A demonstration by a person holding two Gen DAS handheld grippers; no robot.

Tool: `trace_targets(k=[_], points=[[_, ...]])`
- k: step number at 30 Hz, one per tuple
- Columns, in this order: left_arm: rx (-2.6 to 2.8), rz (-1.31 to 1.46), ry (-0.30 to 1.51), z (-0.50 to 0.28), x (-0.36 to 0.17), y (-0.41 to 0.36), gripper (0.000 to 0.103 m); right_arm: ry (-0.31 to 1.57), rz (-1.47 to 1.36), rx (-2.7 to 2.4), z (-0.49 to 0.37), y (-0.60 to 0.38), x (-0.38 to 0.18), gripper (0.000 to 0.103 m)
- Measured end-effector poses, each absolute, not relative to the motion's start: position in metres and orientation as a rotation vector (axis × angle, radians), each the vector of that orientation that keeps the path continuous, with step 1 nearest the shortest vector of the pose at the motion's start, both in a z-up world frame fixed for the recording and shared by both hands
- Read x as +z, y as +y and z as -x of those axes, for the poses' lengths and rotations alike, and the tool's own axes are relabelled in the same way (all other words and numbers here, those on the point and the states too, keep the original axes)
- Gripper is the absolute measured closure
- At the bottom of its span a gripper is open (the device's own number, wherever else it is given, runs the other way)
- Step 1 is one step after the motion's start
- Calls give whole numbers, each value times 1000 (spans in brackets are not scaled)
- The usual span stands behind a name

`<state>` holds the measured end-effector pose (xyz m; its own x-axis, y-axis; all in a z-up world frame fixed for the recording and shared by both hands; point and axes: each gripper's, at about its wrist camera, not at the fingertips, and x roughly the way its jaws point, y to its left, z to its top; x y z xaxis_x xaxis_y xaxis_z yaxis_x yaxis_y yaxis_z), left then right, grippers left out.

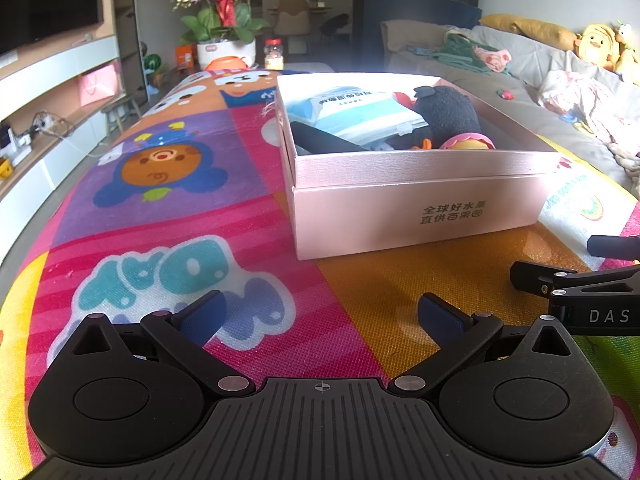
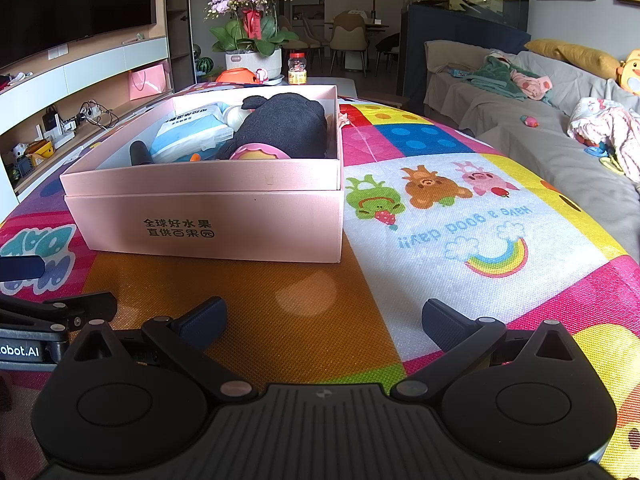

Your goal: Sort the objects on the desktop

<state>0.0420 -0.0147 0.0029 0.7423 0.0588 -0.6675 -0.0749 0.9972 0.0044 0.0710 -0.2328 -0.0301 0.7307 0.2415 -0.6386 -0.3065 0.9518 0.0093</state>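
A pink cardboard box (image 1: 416, 216) stands open on the colourful cartoon tablecloth (image 1: 160, 200); it also shows in the right wrist view (image 2: 208, 224). Inside lie a dark plush toy (image 2: 284, 124), a blue-white wipes pack (image 2: 192, 128), a black cylinder (image 2: 140, 152) and a pink-rimmed yellow toy (image 2: 256, 154). My left gripper (image 1: 320, 318) is open and empty, low over the cloth in front of the box. My right gripper (image 2: 324, 320) is open and empty, beside the left one. Each gripper's fingers show at the other view's edge.
A pot of orchids (image 2: 250, 36), an orange bowl (image 2: 236, 76) and a snack jar (image 2: 297, 68) stand at the table's far end. A sofa with clothes and toys (image 2: 540, 112) runs along the right. A TV shelf (image 2: 80, 92) is on the left.
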Motion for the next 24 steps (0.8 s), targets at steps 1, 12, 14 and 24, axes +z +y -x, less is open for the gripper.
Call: trace_targets(k=[1,12,14,24], points=[[73,23,732,-42,3,-14,0,688,99,302,-71,-233,-30,0],[66,27,740,-43,4,-14,0,689,99,302,-71,-233,-30,0],[67,26,741,-43,4,-14,0,688,99,302,-71,-233,-30,0],[85,29,747,-46,4,-15,0,688,99,302,-71,-233,-30,0]])
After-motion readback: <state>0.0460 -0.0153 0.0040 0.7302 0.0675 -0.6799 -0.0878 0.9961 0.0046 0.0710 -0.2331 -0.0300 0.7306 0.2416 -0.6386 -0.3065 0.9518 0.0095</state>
